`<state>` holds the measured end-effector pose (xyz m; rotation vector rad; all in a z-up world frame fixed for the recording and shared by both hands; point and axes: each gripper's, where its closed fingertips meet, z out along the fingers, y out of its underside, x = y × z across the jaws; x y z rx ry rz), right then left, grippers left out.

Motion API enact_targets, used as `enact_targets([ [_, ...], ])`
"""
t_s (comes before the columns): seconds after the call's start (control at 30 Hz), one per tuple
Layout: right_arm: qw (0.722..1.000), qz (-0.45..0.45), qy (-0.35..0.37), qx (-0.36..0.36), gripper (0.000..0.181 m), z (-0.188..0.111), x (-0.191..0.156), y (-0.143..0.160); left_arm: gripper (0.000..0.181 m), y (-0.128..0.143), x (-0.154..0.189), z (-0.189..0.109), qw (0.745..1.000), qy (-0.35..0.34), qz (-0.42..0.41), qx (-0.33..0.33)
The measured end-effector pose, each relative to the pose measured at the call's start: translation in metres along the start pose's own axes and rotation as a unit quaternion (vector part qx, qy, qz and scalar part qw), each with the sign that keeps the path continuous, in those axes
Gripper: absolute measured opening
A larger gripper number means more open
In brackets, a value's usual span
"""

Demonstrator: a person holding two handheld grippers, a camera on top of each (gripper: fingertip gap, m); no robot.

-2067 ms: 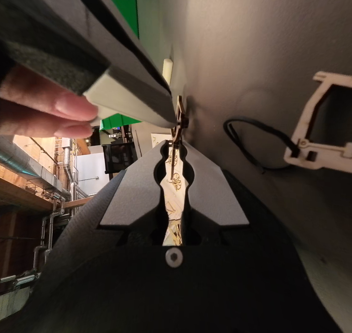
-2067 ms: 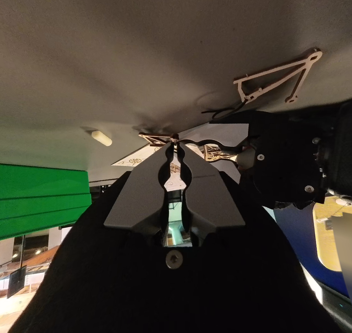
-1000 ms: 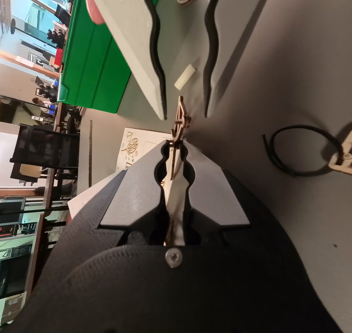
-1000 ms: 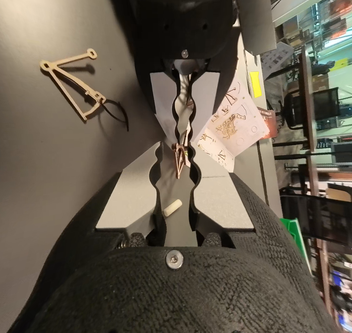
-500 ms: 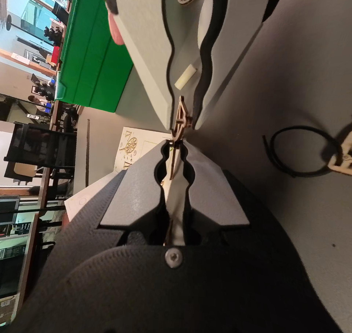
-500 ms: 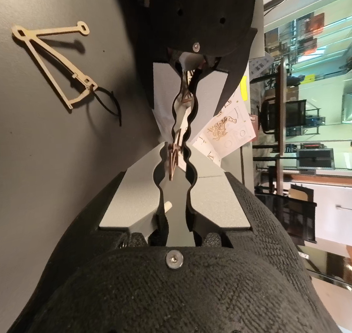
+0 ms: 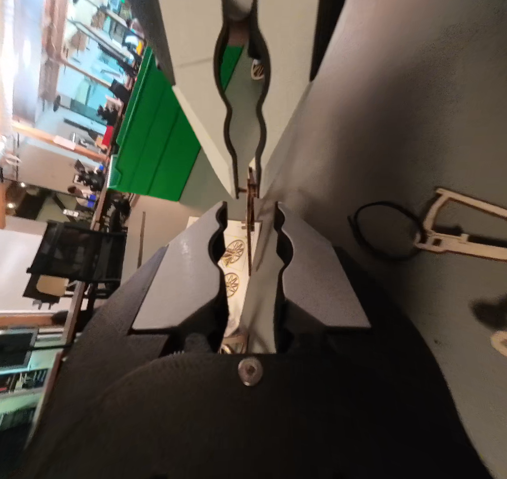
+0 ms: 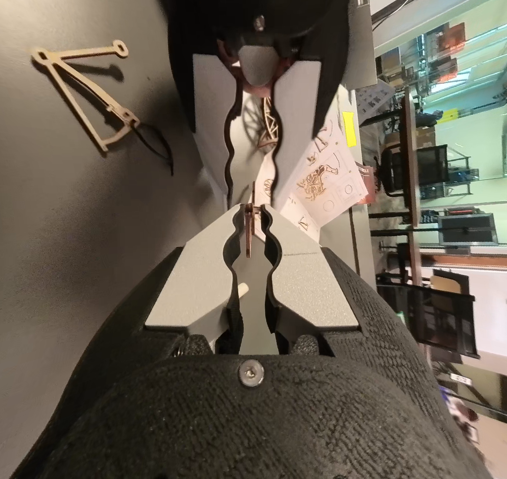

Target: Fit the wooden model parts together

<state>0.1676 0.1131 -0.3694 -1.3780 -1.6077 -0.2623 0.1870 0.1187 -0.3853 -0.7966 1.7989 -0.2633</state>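
Two grippers are meeting tip to tip over a grey table [image 8: 68, 219]. In the right wrist view the right gripper [image 8: 251, 208] is pinching a small brown wooden model piece [image 8: 249, 230] between its tips, jaws nearly closed on the piece's little cross peg, with the flat part hanging back between the fingers. Facing it, the left gripper [image 7: 251, 208] is standing with its jaws spread apart, gripping nothing; a thin wooden strip [image 7: 249, 235] joined to the piece is running edge-on down the gap without touching either finger. A pale wooden frame part [image 8: 82, 95] is lying on the table well to the side, touching a loop of black cord [image 8: 153, 147]. Printed instruction sheets [image 8: 323, 180] are lying beyond the grippers, and a green bin [image 7: 153, 142] is sitting farther off.
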Motion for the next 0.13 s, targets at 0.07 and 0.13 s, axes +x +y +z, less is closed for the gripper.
enact_targets([
  [0.07,1.0,0.006,0.0,0.008,0.009,-0.0019,-0.0001,-0.0013,0.025,-0.0019,0.0035,-0.0003,1.0,0.005,0.01,0.004],
  [0.13,1.0,0.011,-0.001,0.014,0.009,-0.0031,-0.0006,-0.0026,0.012,-0.0009,0.0022,0.0,1.0,-0.002,0.018,0.003],
])
